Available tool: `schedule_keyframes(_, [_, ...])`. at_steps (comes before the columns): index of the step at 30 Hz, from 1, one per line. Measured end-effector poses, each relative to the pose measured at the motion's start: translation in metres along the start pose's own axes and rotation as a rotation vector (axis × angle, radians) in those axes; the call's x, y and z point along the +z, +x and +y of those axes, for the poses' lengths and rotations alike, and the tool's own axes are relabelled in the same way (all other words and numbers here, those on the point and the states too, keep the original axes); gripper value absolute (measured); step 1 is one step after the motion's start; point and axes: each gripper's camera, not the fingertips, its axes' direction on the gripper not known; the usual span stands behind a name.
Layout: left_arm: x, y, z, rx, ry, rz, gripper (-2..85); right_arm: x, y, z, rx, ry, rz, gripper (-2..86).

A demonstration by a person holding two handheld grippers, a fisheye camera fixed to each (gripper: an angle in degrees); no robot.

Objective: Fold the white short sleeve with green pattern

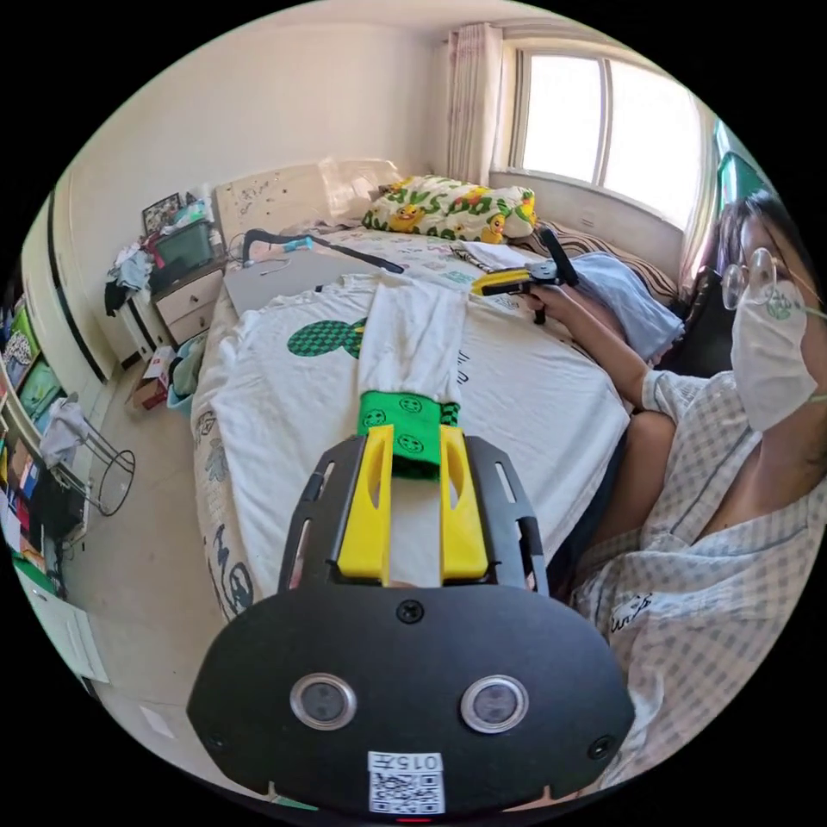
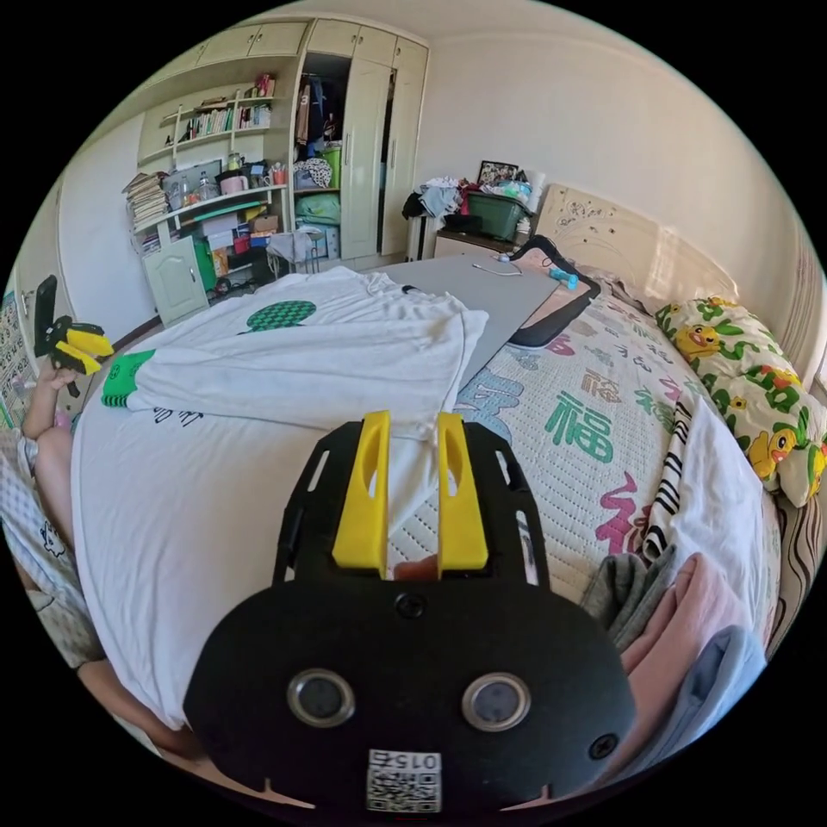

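Your white short sleeve with green pattern (image 1: 327, 379) lies spread flat across the bed (image 2: 603, 431), one side folded inward so its green-cuffed sleeve (image 1: 405, 431) rests on top of the body. In the left gripper view, your left gripper (image 1: 412, 448) hovers at that cuff, its yellow fingers (image 1: 370, 500) spread, the cuff's end between their tips; whether they touch it you cannot tell. In the right gripper view, your right gripper (image 2: 412, 435) sits at the shirt's far edge, fingers (image 2: 366, 495) likewise apart with white fabric showing between them. A duck-print pillow (image 2: 741, 379) lies near the headboard, and folded clothes (image 2: 689, 603) are stacked beside you.
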Motion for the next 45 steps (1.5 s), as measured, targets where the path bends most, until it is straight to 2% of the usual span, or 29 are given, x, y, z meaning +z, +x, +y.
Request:
schedule_keyframes(2, [0.009,0.009,-0.007,0.048,-0.027,-0.027,6.3,0.003,-0.003,0.002,0.008,0.015,0.009,5.6])
schedule_keyframes(7, [0.034,0.016,-0.017,0.079,-0.166,-0.041,4.9,0.034,-0.004,0.005,0.005,-0.104,0.029,2.6])
schedule_keyframes(9, [0.036,0.012,-0.014,0.063,-0.181,-0.025,3.2,0.050,0.002,0.008,0.034,-0.177,0.016,-0.1])
schedule_keyframes(16, [0.042,0.004,0.000,0.019,-0.217,0.032,-0.3,0.065,0.025,0.032,0.146,-0.225,-0.023,-0.8])
schedule_keyframes(20, [0.028,0.009,0.002,0.056,-0.206,0.034,-0.2,0.045,0.016,0.047,0.117,-0.111,0.008,0.1])
schedule_keyframes(22, [-0.001,0.012,0.010,0.085,-0.094,0.008,0.4,0.022,0.003,0.046,0.103,-0.029,0.020,1.0])
schedule_keyframes(24, [-0.013,0.007,0.018,0.069,-0.059,-0.037,1.0,-0.006,-0.041,0.042,-0.017,0.072,-0.061,3.2])
schedule_keyframes(26, [-0.015,0.000,0.028,0.056,-0.070,-0.052,1.6,-0.015,-0.088,0.036,-0.143,0.072,-0.144,5.5])
schedule_keyframes(32, [-0.008,-0.025,0.062,-0.070,-0.008,0.075,5.6,0.007,-0.246,0.035,-0.450,0.005,-0.430,8.0])
schedule_keyframes(38, [0.005,-0.015,0.091,-0.072,-0.039,0.073,6.0,0.066,-0.335,0.049,-0.509,-0.149,-0.314,12.4])
schedule_keyframes(45, [0.030,0.015,0.099,-0.034,-0.064,0.022,5.9,0.118,-0.366,0.061,-0.491,-0.261,-0.222,7.2])
